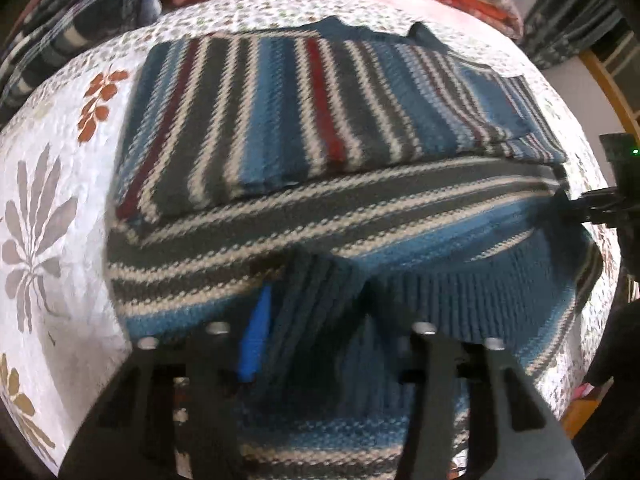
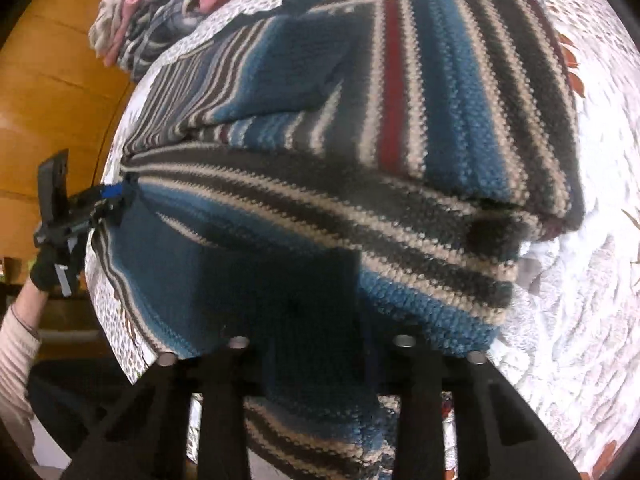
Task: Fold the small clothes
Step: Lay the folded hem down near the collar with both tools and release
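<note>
Bedspread (image 1: pixel 60 128) bears striped sweater (image 1: pixel 304 120).

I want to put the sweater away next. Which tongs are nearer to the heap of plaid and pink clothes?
Left. The heap lies far ahead on the side of the left tongs; the right tongs hold the striped sweater at its opposite end, farther away.

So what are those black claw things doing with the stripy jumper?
A person is folding a blue, grey and cream striped knitted sweater on a white quilted floral bedspread. Each hand works a hand-held gripper. The left hand-held gripper pinches the ribbed blue edge nearest it, and the right hand-held gripper grips the sweater's other near side. The far part already lies folded over.
</note>
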{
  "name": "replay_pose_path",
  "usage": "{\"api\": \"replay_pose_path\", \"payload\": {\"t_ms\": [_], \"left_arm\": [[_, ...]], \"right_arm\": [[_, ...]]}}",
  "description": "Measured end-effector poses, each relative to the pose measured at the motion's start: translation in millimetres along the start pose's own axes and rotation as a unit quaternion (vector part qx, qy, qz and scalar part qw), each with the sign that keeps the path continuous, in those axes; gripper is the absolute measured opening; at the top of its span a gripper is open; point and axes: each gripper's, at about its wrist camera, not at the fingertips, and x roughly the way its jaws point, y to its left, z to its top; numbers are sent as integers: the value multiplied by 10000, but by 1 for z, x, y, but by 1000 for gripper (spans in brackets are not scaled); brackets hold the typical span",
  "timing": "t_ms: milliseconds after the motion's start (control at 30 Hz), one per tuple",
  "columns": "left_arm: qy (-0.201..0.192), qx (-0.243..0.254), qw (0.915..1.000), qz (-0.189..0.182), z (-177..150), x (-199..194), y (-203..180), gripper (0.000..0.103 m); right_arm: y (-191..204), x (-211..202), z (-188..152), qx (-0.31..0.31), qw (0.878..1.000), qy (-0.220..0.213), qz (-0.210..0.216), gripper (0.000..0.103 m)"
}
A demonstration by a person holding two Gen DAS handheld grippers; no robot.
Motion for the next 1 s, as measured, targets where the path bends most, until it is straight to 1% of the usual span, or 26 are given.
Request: {"api": "replay_pose_path", "payload": {"t_ms": [33,67,100,167,200,300,400,567,700,767,900,1000], "left_arm": [[17,40,10000,-41,0,0,-3,21],[5,76,10000,-41,0,-1,-4,19],[-23,139,9999,-52,-2,-3,-6,18],[-76,189,9997,-109,-3,-8,-9,15],[-146,202,9995,-203,-5,-14,-10,15],[-366,175,9984,-405,-9,-30,-12,15],[-556,145,9974,-436,-12,-46,-12,14],[-1003,14,9933,-570,-5,-75,-11,14],[-1447,-244,9871,-648,12,-94,-5,14],[-1699,-414,9822,-681,23,-104,-2,14],[-2177,-762,9704,-713,52,-120,5,14],[-2324,-815,9676,-561,78,-122,5,14]], "right_arm": [[2,0,0,-29,10000,-17,-30,21],[1,-1,-1,-31,10000,-27,-14,18],[0,-3,-2,-4,10000,-42,64,11],[0,-12,-5,19,9996,-122,238,11],[2,-17,-7,-38,9996,-147,256,11],[11,-31,-13,-217,9992,-211,249,10],[20,-49,-16,-236,9988,-323,272,10],[43,-81,-15,-407,9976,-535,150,10],[50,-113,-10,-453,9948,-905,131,10],[51,-125,-1,-419,9930,-1100,123,10],[46,-141,28,-275,9892,-1440,3,10],[39,-151,57,-83,9858,-1675,-68,10]]}}
